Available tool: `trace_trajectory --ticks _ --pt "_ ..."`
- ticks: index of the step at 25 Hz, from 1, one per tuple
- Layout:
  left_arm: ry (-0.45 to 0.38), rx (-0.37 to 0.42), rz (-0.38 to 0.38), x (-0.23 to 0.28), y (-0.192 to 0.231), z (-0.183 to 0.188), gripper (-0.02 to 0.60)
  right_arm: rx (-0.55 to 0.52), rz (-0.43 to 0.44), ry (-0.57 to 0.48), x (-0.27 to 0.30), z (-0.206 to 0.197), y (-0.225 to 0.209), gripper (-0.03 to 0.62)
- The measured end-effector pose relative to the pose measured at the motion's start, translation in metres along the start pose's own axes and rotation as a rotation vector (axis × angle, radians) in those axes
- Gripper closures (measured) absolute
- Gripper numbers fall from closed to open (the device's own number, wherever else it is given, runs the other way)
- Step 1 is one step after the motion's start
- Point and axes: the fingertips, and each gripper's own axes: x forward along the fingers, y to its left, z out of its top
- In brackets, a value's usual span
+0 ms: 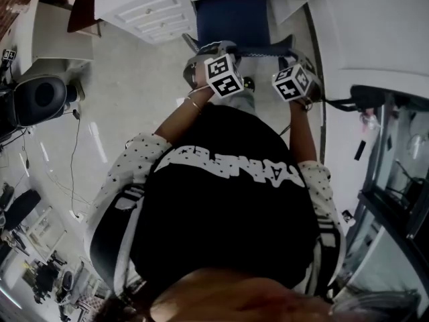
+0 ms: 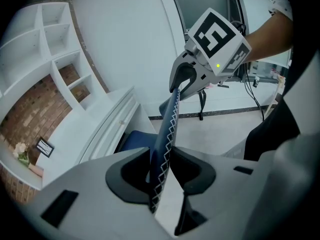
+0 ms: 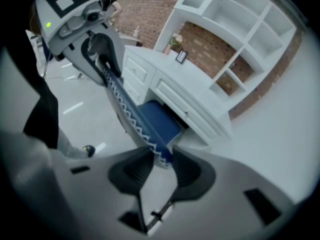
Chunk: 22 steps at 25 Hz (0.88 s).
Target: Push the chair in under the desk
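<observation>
both clamped on chair back (image 2: 170, 116) — left hand-held gripper (image 2: 164, 170), right hand-held gripper (image 3: 161, 166)

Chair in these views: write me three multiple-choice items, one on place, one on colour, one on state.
1. Where is the chair seat relative to the white desk? A) on top B) far away C) partly under it
2. The zigzag stitching on the chair back is: A) white B) red C) yellow
3. The left gripper is: A) open on nothing B) shut on the chair back C) shut on a cable

C: the blue seat runs beneath the desktop. A: white stitches edge the blue back. B: its jaws press the back's edge.
</observation>
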Motion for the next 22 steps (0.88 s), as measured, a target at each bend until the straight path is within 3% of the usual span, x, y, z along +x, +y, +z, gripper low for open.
trace_trajectory --ticks 22 --pt "0.008 0.002 0.055 0.025 0.04 0.018 0.434 -0.052 0.021 -0.028 0.033 0.018 -0.045 0.467"
